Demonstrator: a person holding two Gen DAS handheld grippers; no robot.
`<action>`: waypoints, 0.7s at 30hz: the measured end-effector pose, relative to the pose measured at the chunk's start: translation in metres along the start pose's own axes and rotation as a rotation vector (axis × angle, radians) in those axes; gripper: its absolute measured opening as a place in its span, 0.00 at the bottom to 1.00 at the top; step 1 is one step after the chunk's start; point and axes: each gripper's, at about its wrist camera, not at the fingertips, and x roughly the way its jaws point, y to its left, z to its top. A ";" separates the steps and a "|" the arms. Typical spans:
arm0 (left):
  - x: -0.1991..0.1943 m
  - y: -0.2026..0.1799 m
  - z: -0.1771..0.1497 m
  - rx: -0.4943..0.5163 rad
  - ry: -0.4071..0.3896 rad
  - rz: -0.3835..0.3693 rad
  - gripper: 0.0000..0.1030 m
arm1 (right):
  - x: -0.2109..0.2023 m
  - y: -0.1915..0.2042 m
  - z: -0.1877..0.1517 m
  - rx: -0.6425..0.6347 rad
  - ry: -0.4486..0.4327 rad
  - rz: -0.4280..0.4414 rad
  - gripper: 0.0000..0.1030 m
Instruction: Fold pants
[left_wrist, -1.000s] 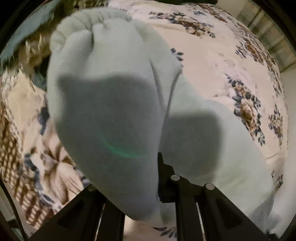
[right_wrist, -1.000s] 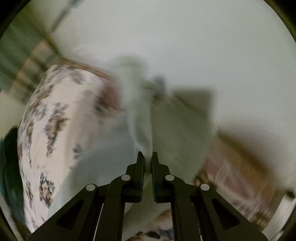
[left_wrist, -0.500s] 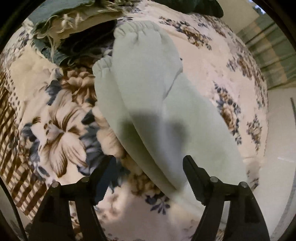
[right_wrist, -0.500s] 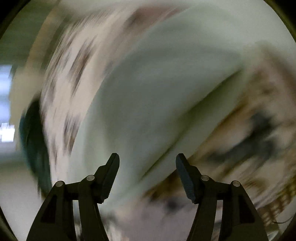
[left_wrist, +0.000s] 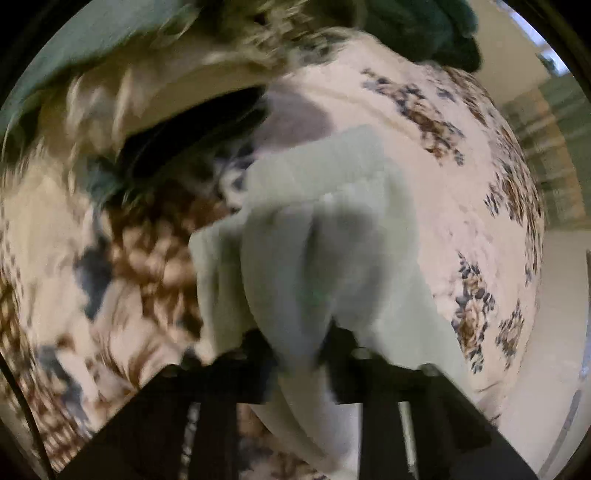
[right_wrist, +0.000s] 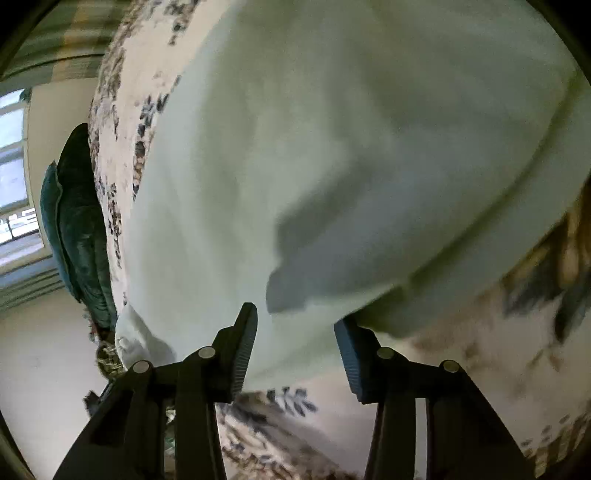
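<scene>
Pale mint-green pants (left_wrist: 332, 229) lie on a floral bedspread (left_wrist: 443, 184). In the left wrist view the ribbed cuffs point away from me, and my left gripper (left_wrist: 299, 347) is shut on a bunched fold of the pants just behind them; the picture is blurred by motion. In the right wrist view the wide part of the pants (right_wrist: 332, 147) fills most of the frame. My right gripper (right_wrist: 295, 332) hovers over its near edge with the jaws closing. Fabric lies between the fingers, and the pads stand clear of it.
A fringed blanket (left_wrist: 110, 92) and dark folded clothes lie beyond the cuffs. A dark teal cushion (right_wrist: 77, 221) leans at the bed's far side, with a window behind it. Pale floor (right_wrist: 37, 369) shows past the edge of the bedspread (right_wrist: 122, 92).
The left gripper let go of the pants, opened wide, then shut again on the fabric near the cuffs. The right gripper released its pinch, swung down over the pants and now narrows its jaws.
</scene>
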 end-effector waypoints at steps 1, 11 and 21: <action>-0.005 -0.003 0.000 0.035 -0.023 0.000 0.12 | 0.001 0.000 0.000 0.001 -0.013 0.011 0.46; -0.043 0.023 -0.009 0.093 -0.049 -0.015 0.09 | -0.050 0.018 -0.022 -0.108 -0.110 0.049 0.09; 0.034 0.056 -0.008 0.016 0.110 0.079 0.31 | -0.001 -0.016 -0.009 -0.136 0.062 -0.110 0.17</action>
